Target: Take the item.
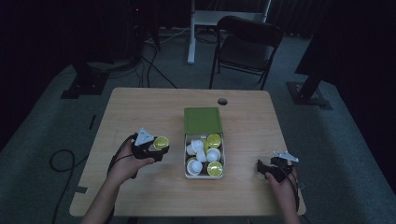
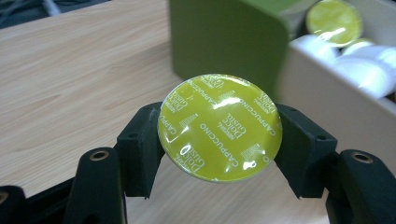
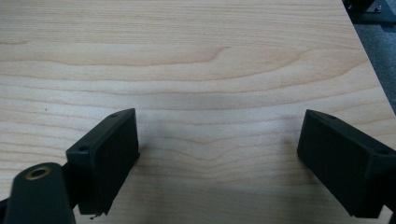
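My left gripper (image 1: pixel 160 145) is shut on a coffee capsule (image 2: pixel 219 127) with a yellow-green foil lid printed "Cappuccino". It hangs above the wooden table (image 1: pixel 140 107), just left of an open white box (image 1: pixel 186 163) that holds several white and yellow-green capsules (image 1: pixel 214 140). The box's green lid (image 1: pixel 201 120) stands at its far end. In the left gripper view the green lid (image 2: pixel 224 37) and the box wall (image 2: pixel 327 98) are close behind the capsule. My right gripper (image 1: pixel 261 169) rests near the table's right front edge; its jaws (image 3: pixel 219 168) stand wide open over bare wood.
A round cable hole (image 1: pixel 222 101) sits near the table's far edge. A black folding chair (image 1: pixel 245 44) and a white desk leg (image 1: pixel 191 32) stand beyond the table. Cables (image 1: pixel 63 161) lie on the grey floor at the left.
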Available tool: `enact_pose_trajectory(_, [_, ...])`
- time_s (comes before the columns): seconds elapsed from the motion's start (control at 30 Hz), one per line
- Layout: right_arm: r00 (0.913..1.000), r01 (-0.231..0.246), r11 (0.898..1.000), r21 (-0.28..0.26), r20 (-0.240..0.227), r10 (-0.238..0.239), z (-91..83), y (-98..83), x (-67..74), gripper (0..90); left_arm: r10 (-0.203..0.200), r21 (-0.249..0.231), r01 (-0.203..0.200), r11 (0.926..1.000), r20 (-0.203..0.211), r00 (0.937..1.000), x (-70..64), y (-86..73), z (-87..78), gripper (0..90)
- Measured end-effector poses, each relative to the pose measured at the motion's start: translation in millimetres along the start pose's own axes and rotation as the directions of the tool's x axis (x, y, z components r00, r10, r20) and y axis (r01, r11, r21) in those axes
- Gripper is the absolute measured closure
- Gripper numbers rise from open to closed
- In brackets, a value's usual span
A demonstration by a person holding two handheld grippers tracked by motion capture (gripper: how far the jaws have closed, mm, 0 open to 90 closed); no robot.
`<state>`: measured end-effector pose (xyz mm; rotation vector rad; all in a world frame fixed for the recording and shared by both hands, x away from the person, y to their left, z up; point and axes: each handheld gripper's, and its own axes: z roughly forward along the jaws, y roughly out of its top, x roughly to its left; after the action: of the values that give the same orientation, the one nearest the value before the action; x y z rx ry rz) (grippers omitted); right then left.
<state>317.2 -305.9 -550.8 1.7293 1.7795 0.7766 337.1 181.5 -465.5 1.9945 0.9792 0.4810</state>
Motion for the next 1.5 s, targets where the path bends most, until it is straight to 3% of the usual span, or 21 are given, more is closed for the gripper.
enact_pose_trajectory(0.43, [1.0000,0.000,1.000,0.000,0.000,0.000,0.0,0.0,0.0,12.1,-0.056,0.008,0.057,0.9984,-0.052,0.9971,17.3,-23.8,-4.0,38.0])
enact_pose_trajectory(0.83, [1.0000,0.000,1.000,0.000,0.000,0.000,0.0,0.0,0.0,12.1,-0.097,0.004,0.098,0.9951,-0.109,0.9893,31.1,-43.2,-11.0,38.0])
enact_pose_trajectory(0.97, [1.0000,0.000,1.000,0.000,0.000,0.000,0.0,0.0,0.0,12.1,-0.132,-0.013,0.132,0.9912,-0.134,0.9822,37.7,-49.9,-14.2,38.0])
enact_pose_trajectory(1.5, [1.0000,-0.001,1.000,0.000,0.000,0.001,0.0,0.0,0.1,12.1,-0.193,-0.041,0.189,0.9812,-0.232,0.9533,53.7,-73.3,-25.9,38.0])
